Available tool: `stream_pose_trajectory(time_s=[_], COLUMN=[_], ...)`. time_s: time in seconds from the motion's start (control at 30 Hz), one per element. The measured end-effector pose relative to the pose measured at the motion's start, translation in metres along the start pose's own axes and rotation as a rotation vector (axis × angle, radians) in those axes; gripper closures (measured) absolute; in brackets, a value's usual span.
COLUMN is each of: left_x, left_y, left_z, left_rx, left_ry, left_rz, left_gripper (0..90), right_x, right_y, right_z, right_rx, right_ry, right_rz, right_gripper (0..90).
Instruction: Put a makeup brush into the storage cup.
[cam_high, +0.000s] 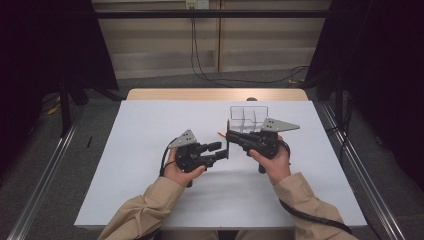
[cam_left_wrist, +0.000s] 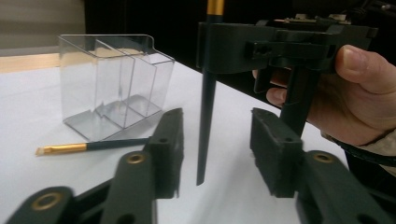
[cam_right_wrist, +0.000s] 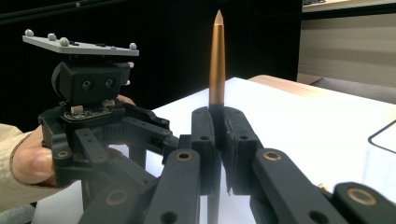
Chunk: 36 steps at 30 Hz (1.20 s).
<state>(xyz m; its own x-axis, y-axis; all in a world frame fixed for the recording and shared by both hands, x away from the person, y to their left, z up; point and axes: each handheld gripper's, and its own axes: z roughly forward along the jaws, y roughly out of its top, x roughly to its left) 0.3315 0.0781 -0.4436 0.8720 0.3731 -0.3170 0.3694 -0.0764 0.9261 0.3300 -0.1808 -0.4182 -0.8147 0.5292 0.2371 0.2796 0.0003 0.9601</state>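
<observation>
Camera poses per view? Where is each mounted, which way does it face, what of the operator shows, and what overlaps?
High view: above the person's side, facing forward and down on the white table; forearms, both hands show.
Left gripper view: on the left gripper, facing the clear plastic divided box; the other hand shows.
Right gripper view: on the right gripper, facing the left hand.
Shared: the upright black-and-gold brush.

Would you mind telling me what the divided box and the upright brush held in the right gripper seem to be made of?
The divided box looks like clear, glossy hard plastic: the table shows through its walls and its edges catch the light. The brush held upright in the right gripper has a shiny gold section, probably a metal ferrule or metallic paint, and a dark, smooth handle, lacquered wood or plastic; which cannot be told.
</observation>
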Motion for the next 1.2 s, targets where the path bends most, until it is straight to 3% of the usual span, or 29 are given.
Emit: stream_pose_trajectory(time_s=[0.2, 0.3, 0.47, 0.63, 0.77, 1.07, 1.2], left_x=[0.004, 0.007, 0.011, 0.016, 0.016, 0.017, 0.02], left_y=[0.002, 0.003, 0.004, 0.006, 0.009, 0.013, 0.013], left_z=[-0.006, -0.007, -0.01, -0.016, -0.018, -0.029, -0.036], left_rx=[-0.043, -0.077, -0.075, -0.041, -0.043, -0.029, -0.019], left_ry=[0.014, 0.013, 0.033, 0.074, 0.083, 0.056, 0.066], left_rz=[0.008, 0.019, 0.038, 0.043, 0.042, 0.087, 0.097], left_gripper=[38.6, 26.9, 14.4, 8.8, 5.5, 0.0, 0.0], right_x=[-0.002, -0.003, -0.004, -0.007, -0.008, -0.008, -0.008], right_y=[0.001, 0.002, 0.004, 0.006, 0.007, 0.008, 0.007], right_z=[-0.003, -0.005, -0.009, -0.015, -0.017, -0.019, -0.019], right_rx=[-0.008, -0.005, -0.01, -0.011, -0.014, -0.013, -0.013], right_ry=[0.003, 0.0, -0.007, -0.019, -0.025, -0.031, -0.034], right_rz=[-0.005, -0.01, -0.018, -0.022, -0.024, -0.033, -0.033], right_gripper=[83.8, 83.7, 83.7, 83.8, 83.7, 83.7, 83.7])
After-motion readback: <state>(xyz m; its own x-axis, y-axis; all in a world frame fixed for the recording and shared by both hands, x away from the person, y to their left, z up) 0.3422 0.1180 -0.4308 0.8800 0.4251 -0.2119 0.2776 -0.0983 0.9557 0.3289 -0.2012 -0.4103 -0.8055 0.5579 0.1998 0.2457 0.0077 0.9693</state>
